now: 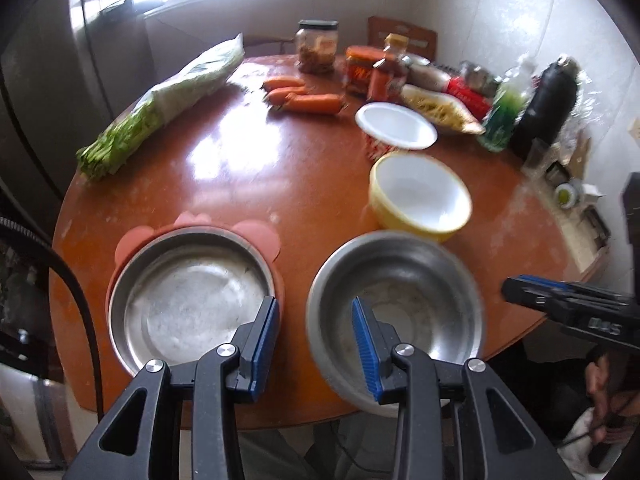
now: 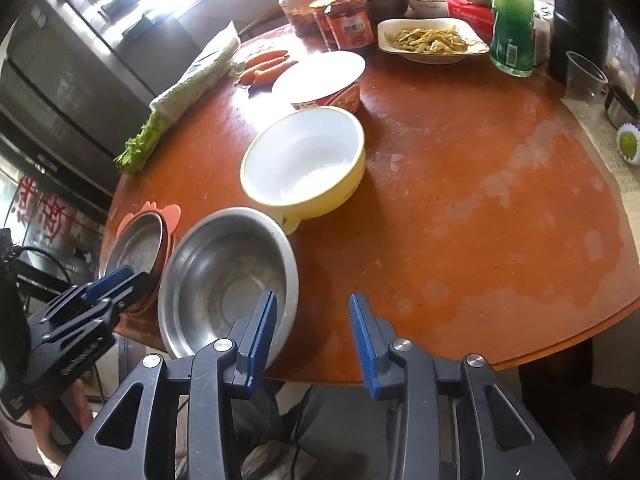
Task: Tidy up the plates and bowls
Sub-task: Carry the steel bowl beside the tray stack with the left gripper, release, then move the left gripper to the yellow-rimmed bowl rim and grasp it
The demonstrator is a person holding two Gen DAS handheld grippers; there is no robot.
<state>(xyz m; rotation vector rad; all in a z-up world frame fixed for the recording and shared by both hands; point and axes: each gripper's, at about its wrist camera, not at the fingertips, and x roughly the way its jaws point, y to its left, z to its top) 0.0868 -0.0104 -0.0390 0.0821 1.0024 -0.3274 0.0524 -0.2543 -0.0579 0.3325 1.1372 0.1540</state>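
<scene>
A steel bowl (image 1: 400, 296) (image 2: 228, 276) sits at the near edge of the round table. Left of it a steel plate (image 1: 188, 300) (image 2: 132, 240) rests in a pink silicone holder (image 1: 256, 232). A yellow bowl with white inside (image 1: 420, 196) (image 2: 304, 160) stands behind the steel bowl. Further back is a white-lidded red instant-noodle bowl (image 1: 396, 126) (image 2: 320, 76). My left gripper (image 1: 314, 344) is open, hovering between the steel plate and steel bowl. My right gripper (image 2: 312, 332) is open and empty over the table's near edge, just right of the steel bowl.
Bagged greens (image 1: 160, 104), carrots (image 1: 304, 96), jars (image 2: 348, 24), a dish of food (image 2: 432, 40), a green bottle (image 2: 512, 28) and a dark bottle (image 1: 548, 104) crowd the back of the orange table (image 2: 480, 200). A fridge (image 2: 60, 80) stands left.
</scene>
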